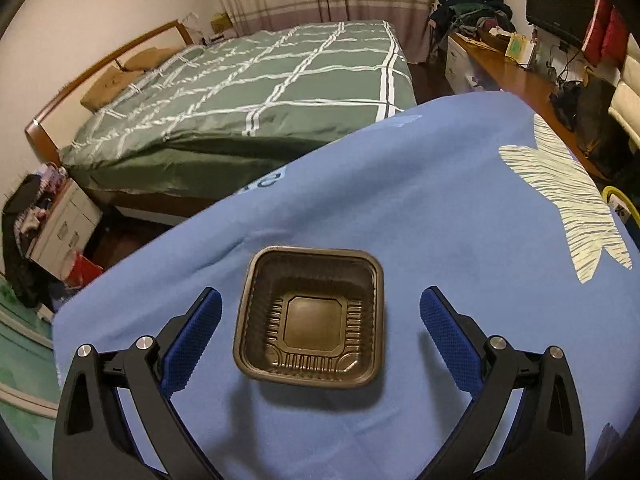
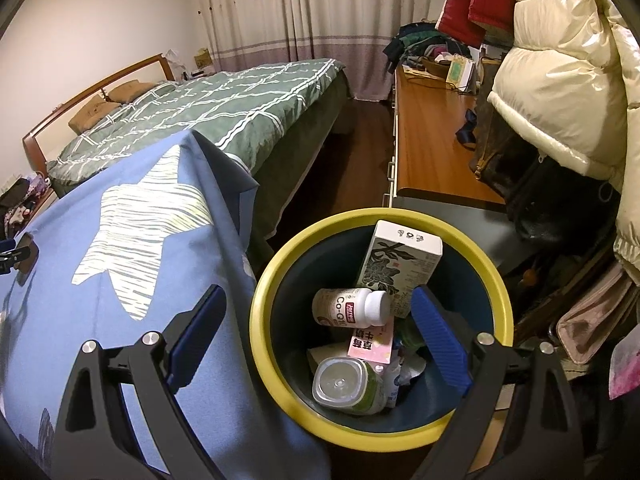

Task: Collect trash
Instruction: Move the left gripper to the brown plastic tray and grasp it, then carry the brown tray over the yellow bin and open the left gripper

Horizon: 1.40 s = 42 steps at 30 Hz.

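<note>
A dark brown square plastic tray (image 1: pixel 310 316) lies empty on the blue cloth (image 1: pixel 420 208). My left gripper (image 1: pixel 320 298) is open, its blue fingers either side of the tray, not touching it. My right gripper (image 2: pixel 316 298) is open and empty above a trash bin with a yellow rim (image 2: pixel 264 280). In the bin lie a white pill bottle (image 2: pixel 348 306), a white carton (image 2: pixel 398 268), a pink box (image 2: pixel 370 344) and a clear green bottle (image 2: pixel 348 386). The tray and left gripper show at the far left of the right wrist view (image 2: pixel 18 258).
The blue cloth with a pale star (image 2: pixel 140 232) covers the table; its edge drops beside the bin. A bed with a green checked cover (image 1: pixel 256 80) stands beyond. A wooden desk (image 2: pixel 428 140) and hanging coats (image 2: pixel 560 80) are on the right.
</note>
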Motion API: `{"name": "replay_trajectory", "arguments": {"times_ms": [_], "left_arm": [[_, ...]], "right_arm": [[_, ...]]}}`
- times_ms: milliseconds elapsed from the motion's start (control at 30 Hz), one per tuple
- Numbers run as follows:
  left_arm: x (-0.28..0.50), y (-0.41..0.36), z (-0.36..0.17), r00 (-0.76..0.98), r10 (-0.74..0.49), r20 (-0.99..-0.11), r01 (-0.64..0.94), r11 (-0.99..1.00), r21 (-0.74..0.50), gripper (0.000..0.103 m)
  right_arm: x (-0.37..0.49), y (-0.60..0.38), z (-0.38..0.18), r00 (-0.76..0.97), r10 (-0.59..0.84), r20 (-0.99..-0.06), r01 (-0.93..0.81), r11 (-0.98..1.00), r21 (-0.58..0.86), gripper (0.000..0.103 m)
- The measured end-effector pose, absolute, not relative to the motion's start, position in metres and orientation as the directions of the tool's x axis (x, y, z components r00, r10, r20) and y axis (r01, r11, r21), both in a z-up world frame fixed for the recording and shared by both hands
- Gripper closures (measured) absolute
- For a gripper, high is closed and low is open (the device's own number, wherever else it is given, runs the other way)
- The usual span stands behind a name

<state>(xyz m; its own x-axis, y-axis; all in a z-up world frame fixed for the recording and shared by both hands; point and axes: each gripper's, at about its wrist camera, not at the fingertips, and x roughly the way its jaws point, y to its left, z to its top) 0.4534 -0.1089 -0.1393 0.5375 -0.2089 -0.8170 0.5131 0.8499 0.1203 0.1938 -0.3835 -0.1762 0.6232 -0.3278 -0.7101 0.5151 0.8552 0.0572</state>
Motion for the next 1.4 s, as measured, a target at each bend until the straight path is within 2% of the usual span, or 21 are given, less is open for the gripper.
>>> {"name": "replay_trajectory", "arguments": {"times_ms": [67,133,200,267,533,733,967,1167,1400], "left_arm": [[0.457,-0.108,-0.141,0.532,-0.213,-0.819,0.516,0.849,0.115,0.005],[0.460,-0.112,-0.145,0.523,-0.209,-0.827,0.523,0.844,0.118,0.010],[0.462,-0.110,-0.147,0.503,-0.206,-0.840,0.530,0.840,0.111,0.025],[0.461,-0.110,-0.151,0.484,-0.208,-0.850,0.536,0.838,0.100,0.034],[0.439,-0.121,-0.140,0.500,-0.238,-0.833,0.542,0.836,0.086,0.034],[0.389,-0.167,-0.109,0.511,-0.292,-0.808,0.601,0.794,0.093,0.034],[0.320,-0.271,-0.086,0.430,-0.406,-0.806,0.732,0.680,0.048,0.034],[0.260,-0.371,-0.086,0.322,-0.484,-0.813,0.846,0.533,0.018,0.034],[0.207,-0.478,-0.106,0.216,-0.488,-0.845,0.914,0.407,-0.001,0.034]], "right_arm": [[0.195,-0.383,-0.177,0.620,-0.327,-0.713,0.514,0.856,0.055,0.014],[0.196,-0.383,-0.177,0.617,-0.325,-0.716,0.512,0.857,0.052,0.014],[0.197,-0.382,-0.178,0.615,-0.322,-0.720,0.509,0.860,0.050,0.014],[0.198,-0.382,-0.178,0.615,-0.319,-0.721,0.506,0.861,0.050,0.014],[0.187,-0.387,-0.174,0.645,-0.328,-0.690,0.529,0.844,0.093,0.014],[0.167,-0.385,-0.168,0.686,-0.312,-0.657,0.514,0.847,0.135,0.014],[0.118,-0.391,-0.157,0.694,-0.347,-0.631,0.524,0.844,0.111,0.014],[0.070,-0.414,-0.144,0.680,-0.416,-0.604,0.576,0.813,0.088,0.014],[0.025,-0.431,-0.152,0.659,-0.437,-0.612,0.613,0.784,0.101,0.014]]}}
